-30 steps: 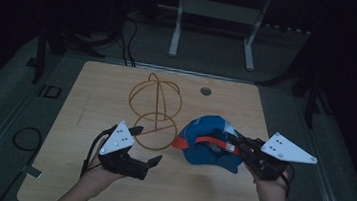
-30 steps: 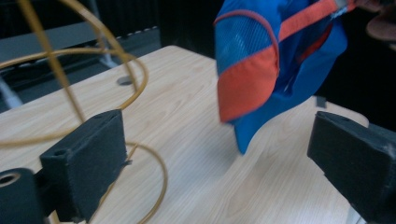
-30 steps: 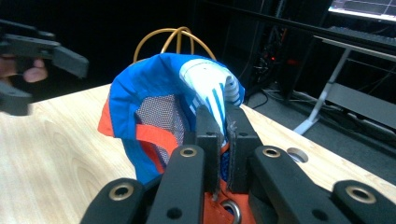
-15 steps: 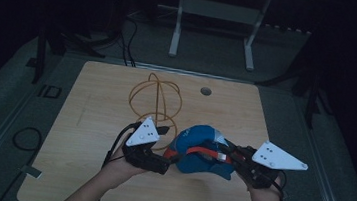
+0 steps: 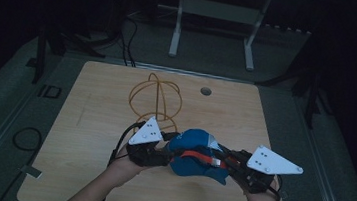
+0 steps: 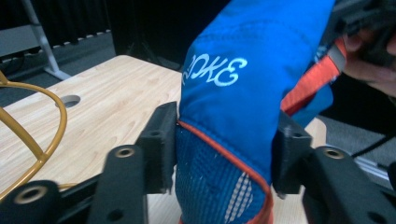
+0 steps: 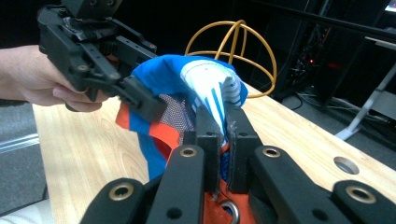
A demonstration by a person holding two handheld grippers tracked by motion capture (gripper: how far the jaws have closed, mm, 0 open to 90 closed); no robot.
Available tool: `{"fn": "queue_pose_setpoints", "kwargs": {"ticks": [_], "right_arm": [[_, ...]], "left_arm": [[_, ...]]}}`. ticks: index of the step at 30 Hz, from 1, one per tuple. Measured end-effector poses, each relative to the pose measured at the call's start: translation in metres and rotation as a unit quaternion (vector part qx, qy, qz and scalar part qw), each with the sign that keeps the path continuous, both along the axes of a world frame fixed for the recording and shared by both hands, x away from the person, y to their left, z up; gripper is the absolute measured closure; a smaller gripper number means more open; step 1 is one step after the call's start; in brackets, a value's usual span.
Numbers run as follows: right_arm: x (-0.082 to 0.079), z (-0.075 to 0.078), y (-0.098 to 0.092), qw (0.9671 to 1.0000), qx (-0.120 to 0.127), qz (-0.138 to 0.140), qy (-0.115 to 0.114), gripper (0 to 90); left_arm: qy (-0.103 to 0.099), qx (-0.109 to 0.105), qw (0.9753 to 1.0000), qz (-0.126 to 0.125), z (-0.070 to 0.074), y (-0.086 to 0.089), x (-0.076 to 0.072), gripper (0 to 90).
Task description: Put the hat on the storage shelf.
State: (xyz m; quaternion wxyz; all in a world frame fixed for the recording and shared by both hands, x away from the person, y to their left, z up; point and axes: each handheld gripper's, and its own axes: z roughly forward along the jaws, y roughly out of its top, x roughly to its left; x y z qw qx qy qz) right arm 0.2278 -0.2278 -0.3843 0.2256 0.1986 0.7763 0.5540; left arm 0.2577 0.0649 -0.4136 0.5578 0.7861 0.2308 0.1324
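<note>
You are holding a blue cap between your two grippers at the near middle of the wooden table. Your left gripper is pinching the cap's left side: in the left gripper view its jaws are standing partly apart with a thick fold of blue fabric and mesh pressed between them. Your right gripper is gripping the cap from the right, its jaws nearly closed on a thin edge of cloth beside the orange strap, as the right gripper view shows. Just beyond the cap, a yellow wire frame is standing on the table. Farther back, a round hole is sitting in the tabletop.
</note>
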Motion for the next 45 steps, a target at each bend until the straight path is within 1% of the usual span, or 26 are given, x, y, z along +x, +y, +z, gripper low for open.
{"fn": "queue_pose_setpoints", "kwargs": {"ticks": [2, 4, 5, 6, 7, 10, 11, 13, 16, 18, 22, 23, 24, 26, 28, 31, 33, 34, 35, 36, 37, 38, 39, 41, 44, 45], "right_arm": [[0.0, -0.001, 0.0, 1.0, 0.001, 0.0, 0.001, 86.1], [0.0, -0.001, 0.0, 1.0, 0.0, -0.001, 0.001, 86.1], [0.0, -0.002, 0.0, 1.0, 0.002, -0.001, 0.003, 86.0], [0.0, -0.003, 0.0, 1.0, 0.0, -0.001, 0.003, 86.0], [0.0, -0.004, 0.001, 1.0, -0.001, -0.002, 0.002, 86.0], [-0.001, -0.005, 0.001, 1.0, -0.001, -0.001, 0.004, 86.0], [-0.001, -0.006, 0.0, 1.0, 0.002, -0.003, 0.004, 85.9], [-0.002, -0.007, -0.002, 1.0, 0.005, -0.005, 0.005, 85.8], [-0.003, -0.007, -0.004, 0.9999, 0.007, -0.005, 0.006, 85.4], [-0.005, -0.008, -0.004, 0.9999, 0.01, -0.004, 0.009, 85.0], [-0.009, -0.007, -0.005, 0.9998, 0.016, -0.004, 0.007, 84.7], [-0.013, -0.006, -0.007, 0.9997, 0.022, -0.006, 0.004, 84.1], [-0.015, -0.006, -0.008, 0.9997, 0.025, -0.005, 0.003, 83.4], [-0.019, -0.005, -0.009, 0.9996, 0.029, -0.005, 0.004, 81.5], [-0.022, -0.005, -0.011, 0.9993, 0.037, 0.003, 0.011, 79.5], [-0.028, -0.005, -0.012, 0.9993, 0.037, 0.002, 0.009, 75.8], [-0.031, -0.005, -0.013, 0.9992, 0.037, 0.006, 0.01, 69.4], [-0.033, -0.005, -0.013, 0.9992, 0.039, 0.006, 0.012, 66.2], [-0.035, -0.005, -0.014, 0.9991, 0.041, 0.008, 0.013, 61.6], [-0.035, -0.005, -0.014, 0.9991, 0.041, 0.008, 0.013, 61.6], [-0.04, -0.004, -0.015, 0.9989, 0.042, 0.013, 0.015, 56.0], [-0.043, -0.003, -0.015, 0.9988, 0.044, 0.015, 0.014, 54.1], [-0.045, -0.002, -0.016, 0.9988, 0.043, 0.018, 0.014, 52.6], [-0.049, 0.001, -0.018, 0.9986, 0.046, 0.023, 0.01, 51.5], [-0.054, 0.004, -0.022, 0.9987, 0.047, 0.022, 0.004, 51.0], [-0.055, 0.005, -0.024, 0.9986, 0.048, 0.021, 0.003, 51.0]], "left_arm": [[-0.001, 0.005, 1.0, 0.002, 0.001, -0.002, 0.0, 62.7], [-0.002, 0.007, 1.0, -0.001, 0.001, -0.003, -0.001, 72.8], [-0.007, 0.019, 0.9997, 0.014, 0.001, -0.006, -0.002, 78.1], [-0.009, 0.02, 0.9997, 0.011, 0.001, -0.008, -0.003, 84.5], [-0.016, 0.025, 0.9994, 0.015, 0.001, -0.009, -0.004, 86.1], [-0.023, 0.031, 0.9991, 0.016, 0.002, -0.012, -0.006, 87.3], [-0.03, 0.033, 0.9987, 0.025, 0.003, -0.013, -0.007, 87.5], [-0.03, 0.028, 0.9987, 0.028, 0.005, -0.014, -0.007, 87.7], [-0.033, 0.029, 0.9982, 0.04, 0.009, -0.016, -0.007, 87.8], [-0.043, 0.037, 0.9972, 0.048, 0.012, -0.017, -0.008, 87.9], [-0.052, 0.033, 0.9967, 0.052, 0.018, -0.02, -0.01, 88.0], [-0.06, 0.03, 0.9963, 0.054, 0.022, -0.022, -0.011, 88.0], [-0.061, 0.027, 0.9962, 0.057, 0.024, -0.023, -0.012, 88.1], [-0.068, 0.025, 0.9958, 0.056, 0.028, -0.025, -0.012, 88.1], [-0.071, 0.024, 0.9958, 0.054, 0.032, -0.027, -0.013, 88.1], [-0.081, 0.025, 0.9951, 0.05, 0.036, -0.03, -0.015, 88.1], [-0.085, 0.02, 0.9952, 0.046, 0.038, -0.031, -0.017, 88.1], [-0.091, 0.022, 0.9945, 0.048, 0.039, -0.032, -0.018, 88.1], [-0.09, 0.02, 0.9948, 0.043, 0.04, -0.031, -0.018, 88.1], [-0.09, 0.02, 0.9948, 0.043, 0.04, -0.031, -0.018, 88.1], [-0.099, 0.016, 0.9942, 0.04, 0.042, -0.03, -0.019, 88.1], [-0.095, 0.009, 0.9949, 0.032, 0.043, -0.029, -0.019, 88.0], [-0.1, 0.005, 0.9944, 0.032, 0.043, -0.028, -0.02, 88.0], [-0.099, 0.002, 0.9948, 0.026, 0.045, -0.027, -0.019, 88.0], [-0.102, -0.003, 0.9945, 0.023, 0.045, -0.024, -0.02, 88.0], [-0.105, -0.013, 0.9943, 0.014, 0.046, -0.02, -0.021, 88.0]]}}
